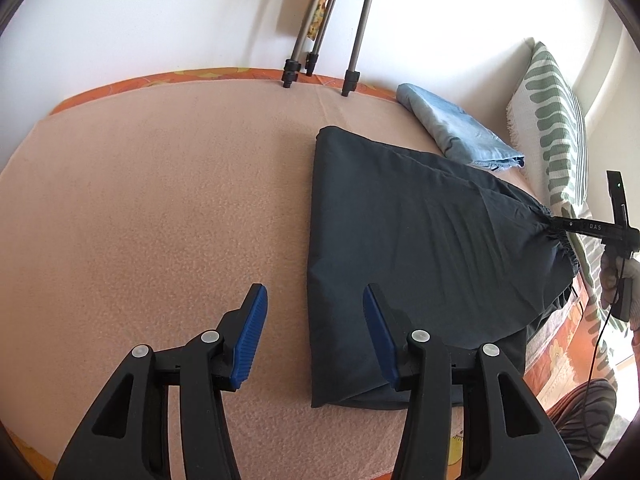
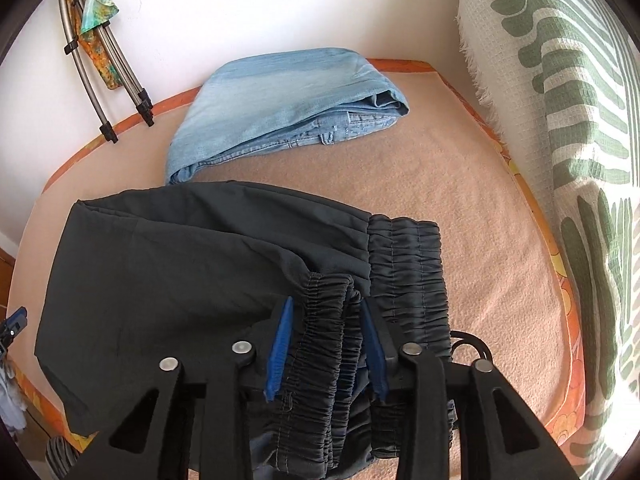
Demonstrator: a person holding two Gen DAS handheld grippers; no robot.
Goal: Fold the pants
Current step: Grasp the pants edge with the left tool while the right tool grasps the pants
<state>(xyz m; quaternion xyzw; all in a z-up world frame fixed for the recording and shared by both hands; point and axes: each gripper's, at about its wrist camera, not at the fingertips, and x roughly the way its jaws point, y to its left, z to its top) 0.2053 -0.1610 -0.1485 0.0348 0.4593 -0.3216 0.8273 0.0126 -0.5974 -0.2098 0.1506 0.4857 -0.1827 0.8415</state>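
I hold 2 hand grippers over a bed covered with a peach fleece blanket (image 1: 160,200).

My left gripper (image 1: 314,320) hangs above the blanket with its blue pads (image 1: 250,336) apart and nothing between them. Its right-hand finger sits over the near left edge of the dark pants (image 1: 400,240); its left-hand finger is over bare blanket. I cannot tell whether either finger touches the cloth.

The dark pants lie folded on the right half of the bed, a straight folded edge facing the open blanket on the left. Their gathered elastic waistband (image 2: 404,276) is on the right side, toward a white cushion with green leaf shapes (image 2: 560,120).

My right gripper (image 2: 326,340) has bunched elastic fabric of the pants between its 2 blue pads. The cloth fills the gap and the pads press against it on both sides. From the left wrist view, this gripper (image 1: 560,226) pinches the gathered edge at the far right, with my gloved hand (image 1: 616,280) behind it.

Folded light blue jeans (image 2: 280,108) rest beyond the dark pants, near the white wall and apart from them. Metal tripod legs (image 1: 320,40) lean at the far edge of the bed, with a colourful cloth (image 2: 96,20) tied to them.
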